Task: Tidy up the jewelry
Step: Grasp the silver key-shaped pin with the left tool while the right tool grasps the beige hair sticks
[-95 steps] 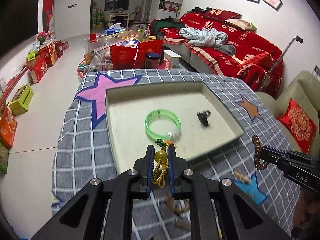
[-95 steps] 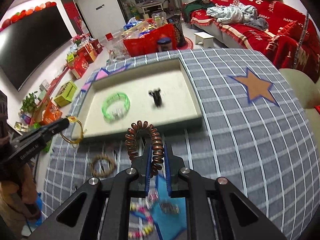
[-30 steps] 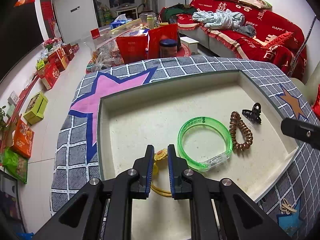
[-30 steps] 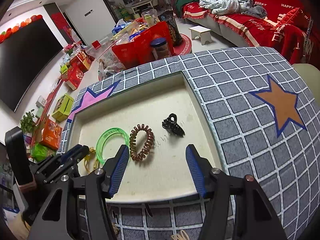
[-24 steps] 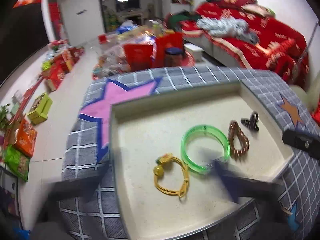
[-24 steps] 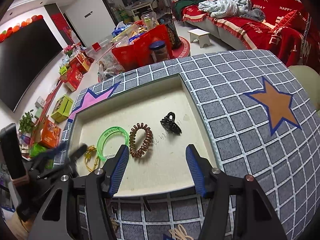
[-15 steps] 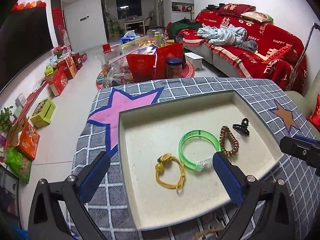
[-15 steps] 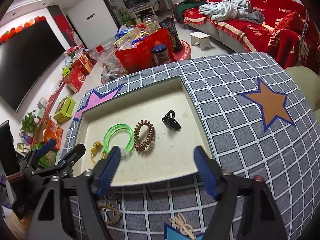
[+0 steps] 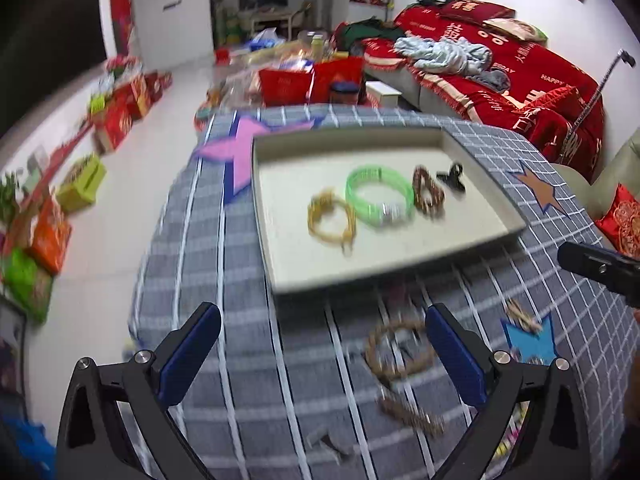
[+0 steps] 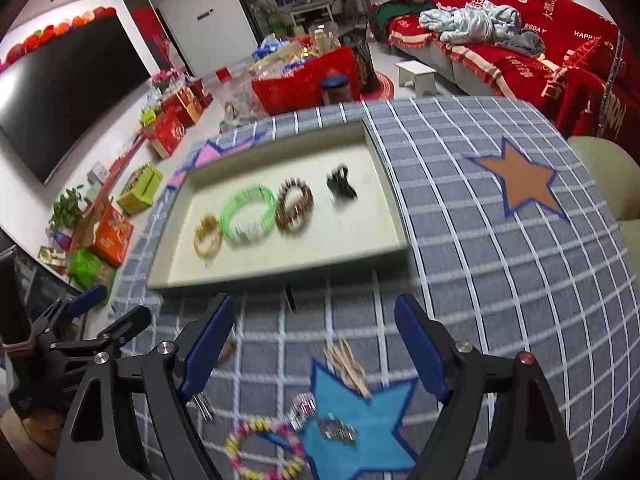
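Left gripper (image 9: 322, 354) and right gripper (image 10: 314, 346) are held wide, empty; loose wooden bead bracelet (image 9: 398, 348) is judged liable to be nudged off the checked cloth (image 10: 500, 264).

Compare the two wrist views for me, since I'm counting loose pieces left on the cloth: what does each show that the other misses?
Left wrist only: a brown bead bracelet on the cloth and a blurred beaded strand nearer the camera.

Right wrist only: a pink-and-yellow bead bracelet and small silver pieces.

Both: the tray holding the yellow bracelet, green bangle, brown coil and black clip; also tan clips by the blue star.
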Tool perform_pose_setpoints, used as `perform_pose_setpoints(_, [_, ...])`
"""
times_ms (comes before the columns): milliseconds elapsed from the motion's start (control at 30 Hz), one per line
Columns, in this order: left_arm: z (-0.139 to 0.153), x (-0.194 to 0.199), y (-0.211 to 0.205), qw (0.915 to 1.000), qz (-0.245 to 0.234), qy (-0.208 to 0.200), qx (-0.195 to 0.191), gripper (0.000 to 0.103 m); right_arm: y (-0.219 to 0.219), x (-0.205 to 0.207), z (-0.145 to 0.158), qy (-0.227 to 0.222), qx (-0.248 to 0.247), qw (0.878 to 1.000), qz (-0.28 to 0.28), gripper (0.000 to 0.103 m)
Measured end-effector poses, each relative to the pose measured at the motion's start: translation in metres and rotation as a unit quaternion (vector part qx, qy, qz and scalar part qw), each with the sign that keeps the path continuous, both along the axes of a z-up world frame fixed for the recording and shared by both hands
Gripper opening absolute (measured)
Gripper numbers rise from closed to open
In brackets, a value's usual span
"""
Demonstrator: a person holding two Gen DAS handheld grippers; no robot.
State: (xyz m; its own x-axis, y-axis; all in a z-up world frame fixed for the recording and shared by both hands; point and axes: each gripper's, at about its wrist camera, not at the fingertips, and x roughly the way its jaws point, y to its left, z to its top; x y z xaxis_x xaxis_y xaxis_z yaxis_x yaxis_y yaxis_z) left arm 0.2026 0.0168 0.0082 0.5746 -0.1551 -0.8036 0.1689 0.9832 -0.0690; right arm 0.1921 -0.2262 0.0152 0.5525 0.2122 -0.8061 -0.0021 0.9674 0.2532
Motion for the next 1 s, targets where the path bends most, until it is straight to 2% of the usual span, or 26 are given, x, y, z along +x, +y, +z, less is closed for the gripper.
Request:
perform_pose_setpoints(133, [-0.015,-0.026,-0.002,0.9993,0.020,0.027,-0.018,0.103,-0.004,-0.015,-0.018,0.021,-0.012,1.000,0.004,0.085])
perform_pose_setpoints(300, [-0.026,-0.047,-0.011,0.9978,0.042,0.039,-0.032,0.103,-0.010,-0.025,-0.033,0.038,-0.026,0.999,0.006,0.085])
perform_pose_setpoints(533, [-0.040,-0.051,-0.019,0.9949,0.074,0.063,-0.026,0.103,-0.009,-0.032,-0.044,0.043,-0.075,0.996,0.028,0.085])
perform_pose_setpoints(733, [-0.049,-0.050,-0.017,0.9917,0.102,0.074,-0.029,0.103,-0.008,-0.027,-0.052,0.046,-0.082,0.995,0.042,0.083])
perform_pose_setpoints(833, [-0.052,-0.050,-0.021,0.9910,0.106,0.076,-0.027,0.103,-0.004,-0.025,-0.058,0.053,-0.087,0.993,0.056,0.073])
perform_pose_setpoints(900, [-0.054,-0.050,-0.023,0.9910,0.108,0.075,-0.024,0.103,-0.002,-0.024,-0.062,0.058,-0.091,0.992,0.062,0.061])
perform_pose_setpoints(933, [-0.054,-0.050,-0.025,0.9913,0.109,0.072,-0.020,0.103,0.000,-0.024,-0.062,0.055,-0.098,0.992,0.063,0.061])
perform_pose_setpoints(1000, [-0.054,-0.051,-0.030,0.9922,0.106,0.065,-0.008,0.097,0.002,-0.023,-0.063,0.054,-0.108,0.990,0.069,0.055])
